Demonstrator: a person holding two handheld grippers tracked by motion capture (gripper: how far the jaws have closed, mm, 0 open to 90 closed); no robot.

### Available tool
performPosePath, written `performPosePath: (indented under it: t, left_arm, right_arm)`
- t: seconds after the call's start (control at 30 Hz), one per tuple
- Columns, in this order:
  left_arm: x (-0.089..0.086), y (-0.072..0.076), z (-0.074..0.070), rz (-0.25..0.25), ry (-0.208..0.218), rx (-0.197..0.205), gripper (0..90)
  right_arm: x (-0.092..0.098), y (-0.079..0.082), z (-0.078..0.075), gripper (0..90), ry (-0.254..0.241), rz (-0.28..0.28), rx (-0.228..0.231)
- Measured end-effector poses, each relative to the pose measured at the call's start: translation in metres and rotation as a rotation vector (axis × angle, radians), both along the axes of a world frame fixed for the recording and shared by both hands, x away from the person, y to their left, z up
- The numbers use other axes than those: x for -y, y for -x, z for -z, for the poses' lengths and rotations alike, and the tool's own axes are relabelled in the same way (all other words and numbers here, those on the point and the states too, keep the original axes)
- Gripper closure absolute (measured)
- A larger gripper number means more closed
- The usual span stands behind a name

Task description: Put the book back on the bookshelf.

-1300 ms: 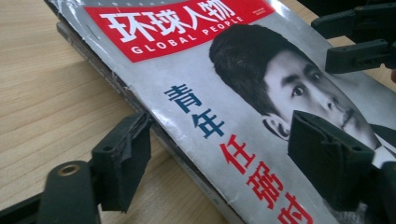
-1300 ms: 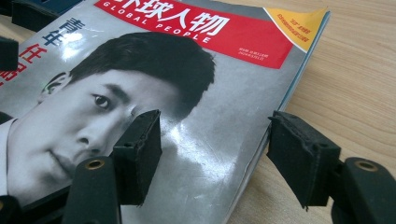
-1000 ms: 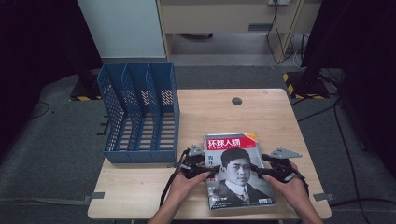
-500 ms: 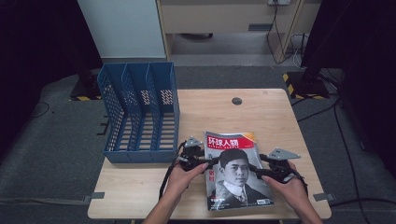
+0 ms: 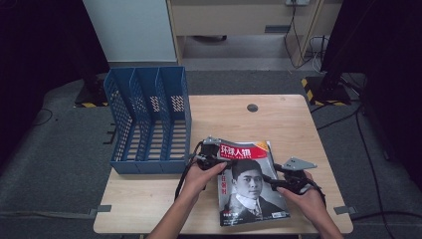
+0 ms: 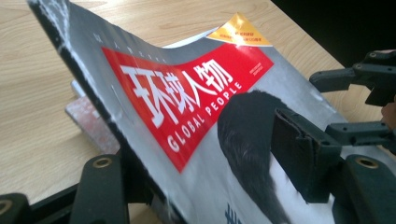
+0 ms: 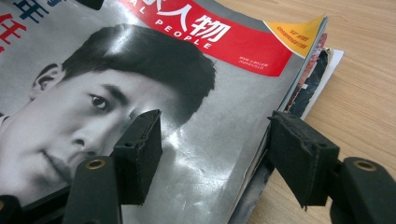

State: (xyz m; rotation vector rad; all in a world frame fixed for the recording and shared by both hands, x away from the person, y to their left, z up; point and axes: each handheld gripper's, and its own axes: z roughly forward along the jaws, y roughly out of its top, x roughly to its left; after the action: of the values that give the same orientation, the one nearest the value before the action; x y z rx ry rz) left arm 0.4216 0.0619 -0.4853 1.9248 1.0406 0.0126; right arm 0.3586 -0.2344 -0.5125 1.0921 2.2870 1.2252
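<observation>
- As the magazine (image 5: 251,184) lies on the tabletop (image 5: 278,119) beside the blue rack (image 5: 149,119), it's judged light, floppy, glossy/slippery.
- Left tool (image 5: 211,158) has just been closing on its spine edge, now lifted; right tool (image 7: 215,154), also closing, straddles the opposite edge, pads not yet pressing.
- Spine grip is preferred.

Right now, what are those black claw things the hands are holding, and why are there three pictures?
They are hand-held grippers, like big tweezers. One camera looks down from above; the other two ride on the grippers. In the high view a person's left gripper and right gripper sit at opposite edges of a magazine on a wooden table. A blue file rack stands beside it. The left gripper's jaws straddle the lifted edge and have just been closing. The right gripper's jaws, also just closing, straddle the other edge of the stack. I cannot tell if either grips yet.
</observation>
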Motion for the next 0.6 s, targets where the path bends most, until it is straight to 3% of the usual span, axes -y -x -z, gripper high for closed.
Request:
performPosePath:
  t: [0.23,0.6]
  left_arm:
    - [0.005,-0.008,-0.004,0.007,0.000,0.002,36.1]
    - [0.008,-0.025,0.002,0.005,0.029,-0.051,39.2]
  right_arm:
    - [0.000,0.000,0.000,35.6,0.004,-0.003,0.006]
    - [0.000,0.000,0.000,35.6,0.010,-0.008,0.014]
